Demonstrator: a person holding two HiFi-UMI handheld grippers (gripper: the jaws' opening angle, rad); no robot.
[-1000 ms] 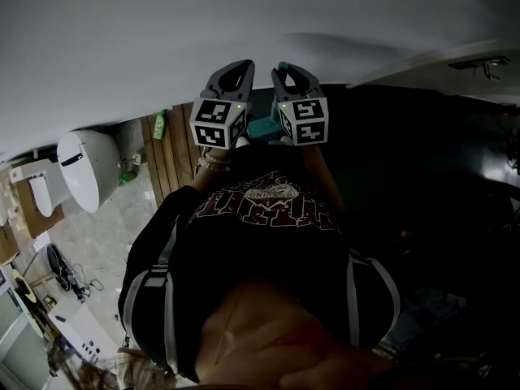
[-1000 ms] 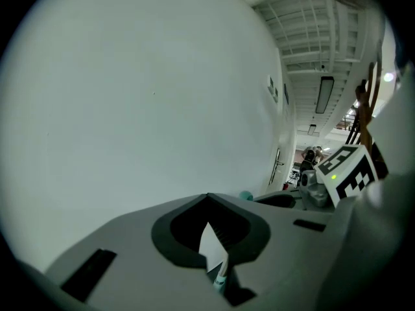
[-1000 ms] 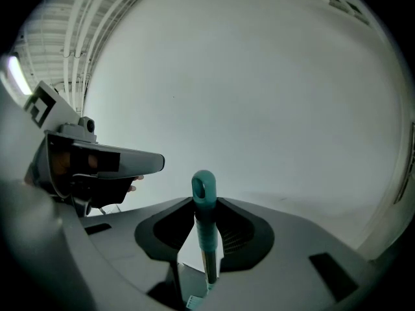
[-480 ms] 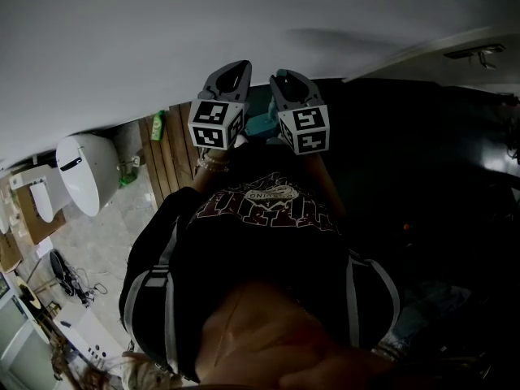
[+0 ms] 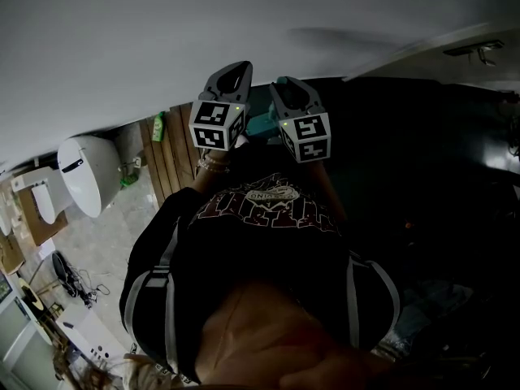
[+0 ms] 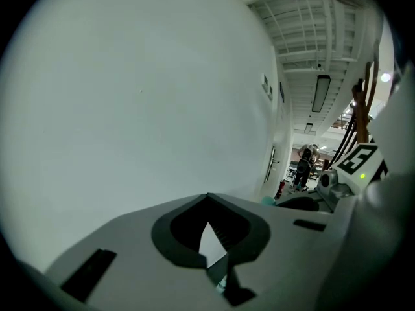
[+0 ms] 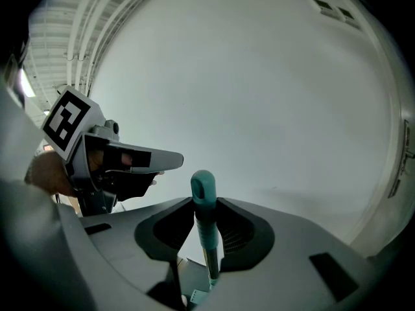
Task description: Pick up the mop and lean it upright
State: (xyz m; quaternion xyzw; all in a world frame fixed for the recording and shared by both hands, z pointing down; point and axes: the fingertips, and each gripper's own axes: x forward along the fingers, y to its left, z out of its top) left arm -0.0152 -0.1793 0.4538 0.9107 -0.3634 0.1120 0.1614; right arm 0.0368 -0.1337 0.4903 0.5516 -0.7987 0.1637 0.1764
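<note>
Right gripper (image 5: 286, 88) clamped just under the top of the mop (image 7: 203, 196), pole roughly upright near the wall (image 5: 162, 31); left gripper (image 5: 236, 70) closed, empty; pole looks stiff, light, slick, probably bottom-heavy, so a lower hold should steady it.

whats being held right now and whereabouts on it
The right gripper is shut on the mop handle, just below its teal looped top end. The left gripper holds nothing.
</note>
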